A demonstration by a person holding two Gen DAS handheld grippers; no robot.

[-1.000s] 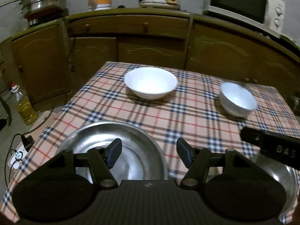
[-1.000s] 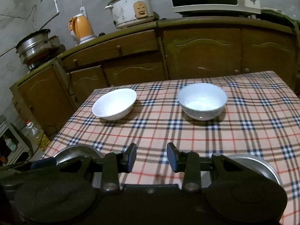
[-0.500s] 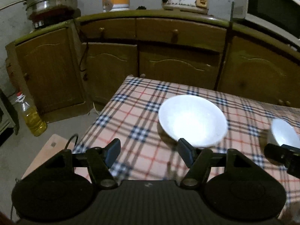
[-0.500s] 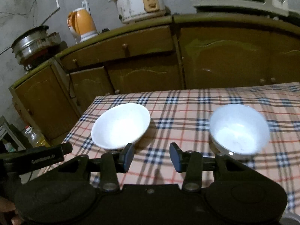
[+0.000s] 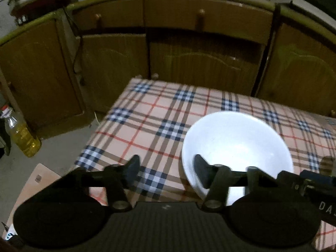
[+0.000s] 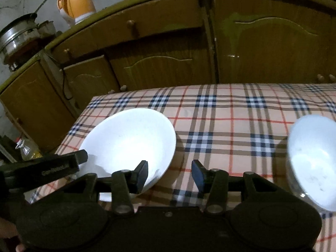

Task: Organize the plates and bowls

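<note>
Brown cabinets (image 6: 159, 63) run along the far side. Checked tabletop (image 6: 231, 113): its far and left edges are visible, with bare cloth between the bowls. Wide white bowl (image 6: 128, 145) sits near the left edge; smaller white bowl (image 6: 313, 159) far right, cut off by the frame. Left gripper (image 5: 166, 171) jaws spread, right fingertip over the wide bowl's rim. Right gripper (image 6: 169, 173) jaws spread, empty, between the bowls. Oil bottle (image 5: 21, 134) on the floor, left.

right hand-held gripper (image 5: 323, 191) | white letters "DA" (cut off) — nothing else legible
</note>
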